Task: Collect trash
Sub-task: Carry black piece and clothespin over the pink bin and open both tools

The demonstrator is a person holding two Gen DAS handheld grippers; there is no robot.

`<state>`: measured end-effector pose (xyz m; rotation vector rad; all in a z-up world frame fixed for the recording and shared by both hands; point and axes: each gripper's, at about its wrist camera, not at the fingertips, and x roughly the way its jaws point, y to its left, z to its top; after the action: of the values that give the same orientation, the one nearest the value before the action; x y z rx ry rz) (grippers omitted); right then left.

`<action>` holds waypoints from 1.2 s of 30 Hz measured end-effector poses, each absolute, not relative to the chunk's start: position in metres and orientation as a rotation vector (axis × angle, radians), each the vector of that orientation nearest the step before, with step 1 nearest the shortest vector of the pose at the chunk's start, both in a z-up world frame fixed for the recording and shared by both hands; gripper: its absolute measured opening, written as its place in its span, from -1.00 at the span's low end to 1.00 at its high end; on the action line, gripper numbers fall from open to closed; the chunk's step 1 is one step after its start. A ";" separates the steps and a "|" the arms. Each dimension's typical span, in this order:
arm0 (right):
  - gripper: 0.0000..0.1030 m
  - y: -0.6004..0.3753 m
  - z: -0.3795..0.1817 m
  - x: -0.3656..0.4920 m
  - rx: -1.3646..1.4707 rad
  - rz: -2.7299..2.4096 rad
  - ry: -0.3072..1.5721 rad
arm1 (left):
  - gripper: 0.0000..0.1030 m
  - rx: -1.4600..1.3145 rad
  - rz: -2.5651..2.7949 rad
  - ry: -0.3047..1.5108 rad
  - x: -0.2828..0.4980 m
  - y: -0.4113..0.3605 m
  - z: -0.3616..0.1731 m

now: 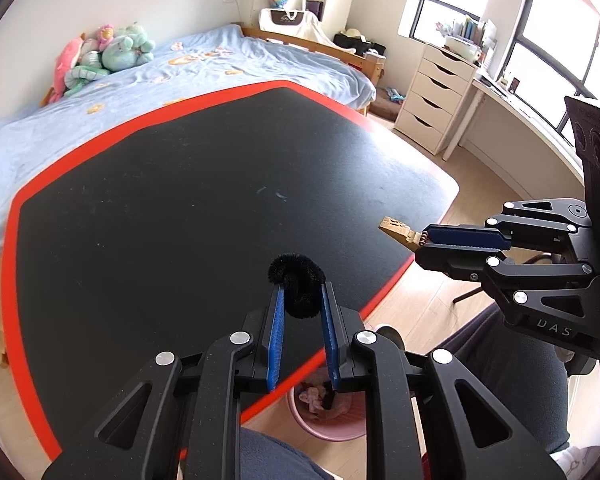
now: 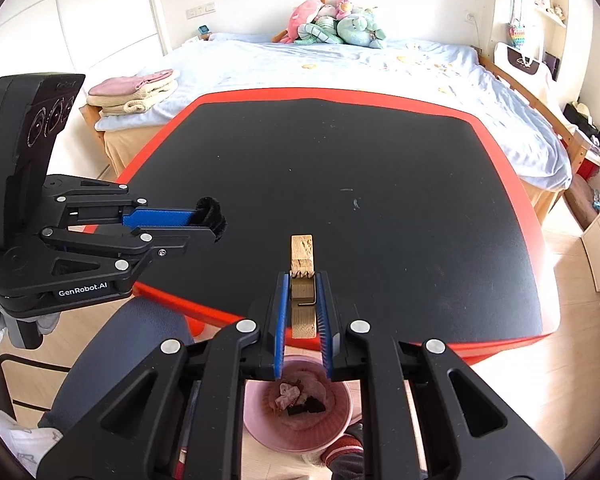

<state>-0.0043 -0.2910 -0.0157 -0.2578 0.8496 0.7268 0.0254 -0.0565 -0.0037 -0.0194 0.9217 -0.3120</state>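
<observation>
My left gripper [image 1: 300,294] is shut on a black fuzzy pom-pom [image 1: 298,280] and holds it above the near edge of the black table [image 1: 180,200]. It also shows in the right wrist view [image 2: 204,218] with the pom-pom [image 2: 211,217]. My right gripper [image 2: 303,280] is shut on a wooden clothespin [image 2: 302,256], also seen in the left wrist view [image 1: 396,230] beyond the right gripper [image 1: 422,240]. A pink trash bin [image 2: 300,432] with scraps inside stands on the floor below both grippers, and it shows in the left wrist view [image 1: 324,420].
The table has an orange-red border [image 2: 532,208]. A bed [image 2: 340,68] with plush toys [image 2: 332,20] lies behind it. A white drawer unit [image 1: 432,96] and a desk [image 1: 512,104] stand at the right. The person's legs [image 1: 500,368] are near the bin.
</observation>
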 end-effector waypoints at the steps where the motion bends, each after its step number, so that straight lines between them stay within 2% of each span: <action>1: -0.74 -0.296 -0.016 -0.009 -0.255 0.724 0.852 | -0.66 -0.014 -0.320 0.924 0.020 -0.061 -0.004; 19: -0.74 -0.349 -0.048 -0.078 -0.228 0.704 0.940 | -0.66 0.027 -0.427 1.020 -0.031 -0.105 -0.038; 29: -0.74 -0.358 -0.054 -0.086 -0.196 0.724 0.949 | -0.66 0.037 -0.456 1.030 -0.037 -0.114 -0.038; 31: -0.72 -0.360 -0.054 -0.085 -0.193 0.734 0.951 | -0.61 0.020 -0.464 1.034 -0.037 -0.112 -0.039; 32: -0.49 -0.360 -0.054 -0.085 -0.192 0.739 0.953 | -0.54 0.014 -0.461 1.031 -0.036 -0.113 -0.039; 33: -0.24 -0.362 -0.055 -0.084 -0.192 0.734 0.952 | -0.30 0.016 -0.459 1.034 -0.035 -0.113 -0.039; 34: 0.28 -0.365 -0.056 -0.084 -0.189 0.728 0.949 | -0.12 0.014 -0.452 1.031 -0.034 -0.112 -0.039; 35: 0.52 -0.366 -0.056 -0.084 -0.179 0.720 0.942 | 0.36 0.009 -0.444 1.027 -0.033 -0.110 -0.039; 36: 0.56 -0.369 -0.056 -0.083 -0.167 0.711 0.935 | 0.65 0.001 -0.438 1.021 -0.033 -0.108 -0.040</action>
<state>-0.0831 -0.3689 -0.0558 -0.1671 0.9352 0.7114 -0.0335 -0.1082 -0.0396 0.0009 1.0210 -0.4380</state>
